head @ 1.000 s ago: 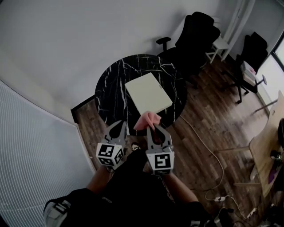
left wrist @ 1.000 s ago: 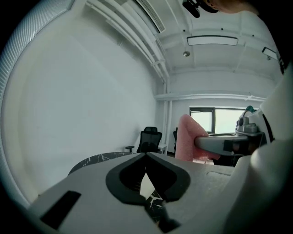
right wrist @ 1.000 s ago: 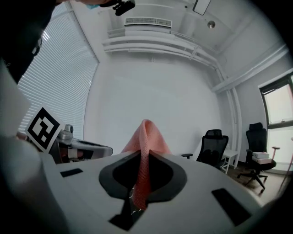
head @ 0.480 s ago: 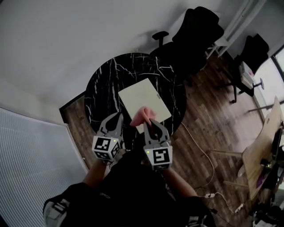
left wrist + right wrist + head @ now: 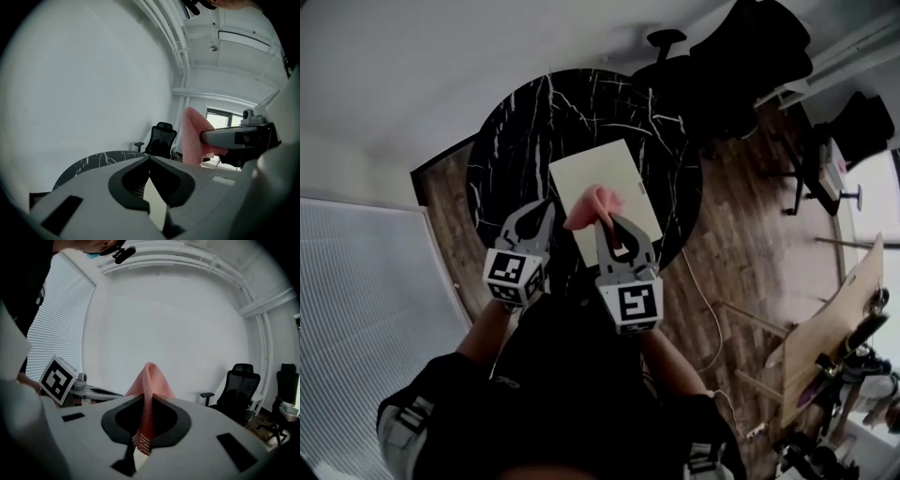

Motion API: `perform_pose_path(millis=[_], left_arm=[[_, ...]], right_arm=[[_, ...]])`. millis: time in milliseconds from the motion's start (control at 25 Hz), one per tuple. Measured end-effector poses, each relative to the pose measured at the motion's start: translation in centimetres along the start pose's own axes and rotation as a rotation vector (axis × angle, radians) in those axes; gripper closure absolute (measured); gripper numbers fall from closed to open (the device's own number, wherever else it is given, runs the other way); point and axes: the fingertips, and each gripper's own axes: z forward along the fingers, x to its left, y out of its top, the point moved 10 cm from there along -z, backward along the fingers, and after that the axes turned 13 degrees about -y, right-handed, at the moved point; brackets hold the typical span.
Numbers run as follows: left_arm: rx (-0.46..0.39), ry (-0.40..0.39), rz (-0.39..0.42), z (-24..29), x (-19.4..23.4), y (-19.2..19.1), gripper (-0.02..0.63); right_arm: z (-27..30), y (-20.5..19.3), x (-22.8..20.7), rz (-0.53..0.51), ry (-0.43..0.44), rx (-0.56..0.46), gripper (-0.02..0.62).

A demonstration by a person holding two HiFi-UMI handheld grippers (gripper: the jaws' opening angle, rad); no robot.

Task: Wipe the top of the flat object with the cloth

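A: Anything blocking the way over the table (image 5: 514, 124)?
B: Only the board (image 5: 602, 173) at its middle, with bare marble all round. A chair (image 5: 741, 52) stands at the far edge, seemingly just clear
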Motion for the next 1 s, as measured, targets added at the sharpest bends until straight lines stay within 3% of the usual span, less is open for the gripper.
perform_pose_path(millis=[200, 480, 800, 1000], left_arm=[[0.009, 0.115, -0.048, 2.9, 1.3, -0.7, 0.606], [0.003, 0.362, -0.203, 3.7, 1.2, -3.0, 0.606], [0.022, 0.55, -0.349, 2.5, 1.1, -8.8, 0.606], [0.062, 0.583, -0.436, 2.2, 1.0, -11.7, 0.606]], right_arm=[[5.0, -0.7, -2.3, -0.044, 0.145, 0.041, 0.578], [11.1, -0.4, -3.4, -0.121, 0.407, 0.047, 0.578], [18.2, -5.4, -1.1, -0.384, 0.701, 0.163, 0.578], [21.6, -9.8, 1.1, -0.557, 0.73, 0.23, 0.577]])
